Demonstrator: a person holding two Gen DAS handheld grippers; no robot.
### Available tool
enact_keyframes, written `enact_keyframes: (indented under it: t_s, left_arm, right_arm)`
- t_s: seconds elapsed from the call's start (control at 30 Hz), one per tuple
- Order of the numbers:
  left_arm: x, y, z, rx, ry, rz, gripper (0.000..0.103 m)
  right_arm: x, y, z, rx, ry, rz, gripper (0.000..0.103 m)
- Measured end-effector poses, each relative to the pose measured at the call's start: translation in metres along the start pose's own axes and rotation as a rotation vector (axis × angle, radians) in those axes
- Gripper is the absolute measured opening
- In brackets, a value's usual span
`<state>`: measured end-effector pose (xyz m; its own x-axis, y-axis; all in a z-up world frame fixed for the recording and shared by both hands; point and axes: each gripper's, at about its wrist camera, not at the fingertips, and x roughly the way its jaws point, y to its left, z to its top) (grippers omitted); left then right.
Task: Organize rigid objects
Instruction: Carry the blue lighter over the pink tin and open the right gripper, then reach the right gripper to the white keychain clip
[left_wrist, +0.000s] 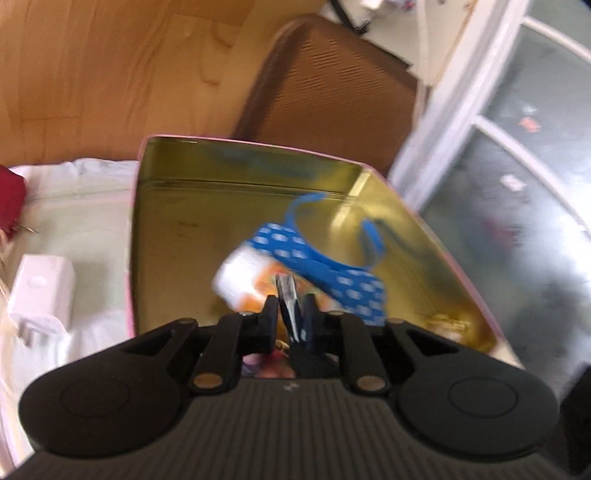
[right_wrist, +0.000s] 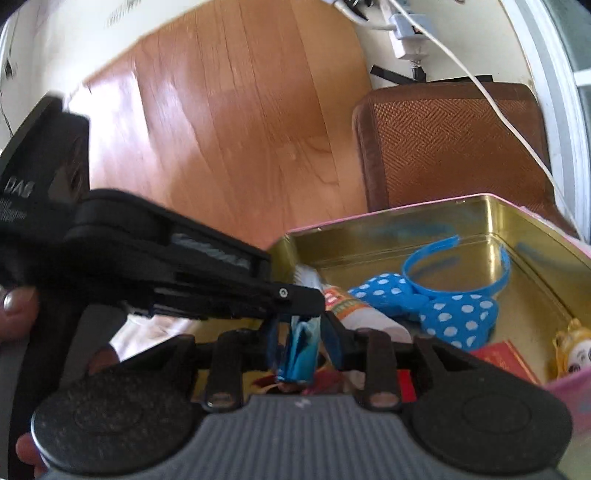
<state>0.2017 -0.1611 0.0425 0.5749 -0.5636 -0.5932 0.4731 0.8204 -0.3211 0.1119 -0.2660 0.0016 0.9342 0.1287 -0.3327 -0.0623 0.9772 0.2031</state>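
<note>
A gold tin with a pink outside (left_wrist: 240, 142) (right_wrist: 369, 216) stands open in front of both grippers. Inside lie a blue white-dotted headband (left_wrist: 314, 254) (right_wrist: 443, 314), a white and orange tube (left_wrist: 240, 273) (right_wrist: 354, 314), a red box (right_wrist: 506, 356) and a small yellow doll (right_wrist: 572, 350). My left gripper (left_wrist: 290, 306) is shut on a thin shiny dark strip seen edge-on; I cannot tell what it is. It reaches in from the left (right_wrist: 299, 295), just above my right gripper (right_wrist: 301, 343), which is shut on a blue folded packet (right_wrist: 299, 350) over the tin's near edge.
A brown woven chair (left_wrist: 332, 92) (right_wrist: 454, 144) stands behind the tin on the wooden floor (right_wrist: 240, 110). A white box (left_wrist: 40, 291) lies on the pale cloth to the tin's left. A glass door (left_wrist: 517, 184) runs along the right. A hand (right_wrist: 14, 306) holds the left gripper.
</note>
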Motion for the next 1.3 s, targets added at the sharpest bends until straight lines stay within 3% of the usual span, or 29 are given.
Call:
enact_keyframes:
  t_s: [0.07, 0.13, 0.37, 0.53, 0.73, 0.97, 1.3]
  left_arm:
    - [0.008, 0.001, 0.004, 0.01, -0.003, 0.056, 0.029]
    - [0.013, 0.002, 0.007, -0.008, 0.005, 0.097, 0.028]
    - [-0.047, 0.003, 0.001, 0.008, -0.109, 0.039, 0.034]
    - [-0.098, -0.005, -0.031, 0.076, -0.175, 0.033, 0.036]
    - [-0.119, 0.006, -0.072, 0.11, -0.198, 0.062, 0.038]
    - [-0.12, 0.042, -0.086, 0.109, -0.171, 0.226, 0.04]
    - [-0.132, 0.111, -0.094, 0.07, -0.183, 0.415, 0.042]
  right_arm:
    - [-0.002, 0.0, -0.003, -0.021, -0.02, -0.02, 0.035]
    - [-0.008, -0.004, -0.005, 0.004, -0.053, 0.016, 0.043]
    - [-0.04, -0.013, -0.009, 0.065, -0.133, 0.072, 0.044]
    - [-0.071, -0.011, -0.019, 0.122, -0.15, 0.088, 0.045]
    - [-0.109, 0.003, -0.035, 0.125, -0.161, 0.075, 0.046]
    - [-0.103, 0.035, -0.035, 0.074, -0.066, 0.118, 0.046]
    - [-0.071, 0.108, -0.049, -0.102, 0.082, 0.222, 0.046]
